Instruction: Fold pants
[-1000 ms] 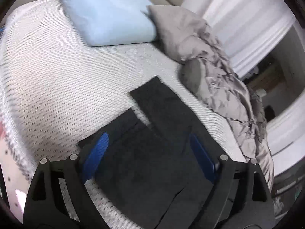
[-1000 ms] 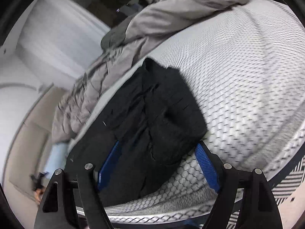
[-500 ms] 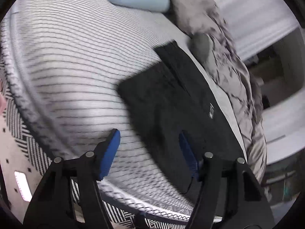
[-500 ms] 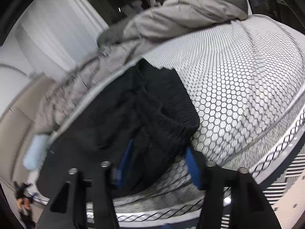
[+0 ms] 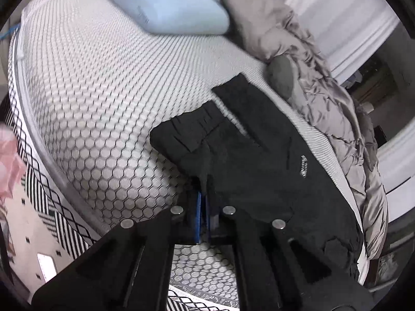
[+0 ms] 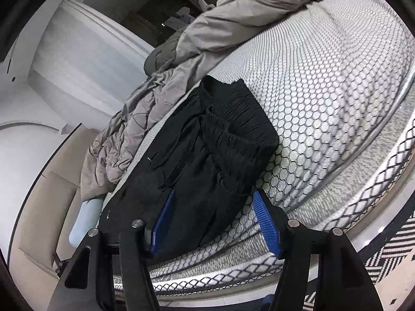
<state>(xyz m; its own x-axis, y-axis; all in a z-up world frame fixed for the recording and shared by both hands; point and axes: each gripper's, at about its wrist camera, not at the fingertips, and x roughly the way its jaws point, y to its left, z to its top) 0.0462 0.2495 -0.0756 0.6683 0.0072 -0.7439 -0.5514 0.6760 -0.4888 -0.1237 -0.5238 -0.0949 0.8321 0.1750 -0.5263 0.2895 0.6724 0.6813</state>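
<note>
Black pants lie partly folded on the white honeycomb-patterned mattress, near its front edge. My left gripper is shut, its blue pads pressed together on a pinch of the pants' near edge, just below the gathered hem. In the right wrist view the pants show their elastic waistband and drawstring. My right gripper stands open over the waist end. Its left pad rests on the black cloth and its right pad is beside the mattress edge, with the pants' side edge between them.
A light blue pillow lies at the head of the bed. A crumpled grey duvet runs along the far side of the pants. The mattress edge drops to a black-and-white patterned rug. Something pink shows at the far left.
My left gripper dropped toward the pants' near edge and closed from wide open onto the cloth. My right gripper shifted a little along the waist end, its jaws about as wide as before.
</note>
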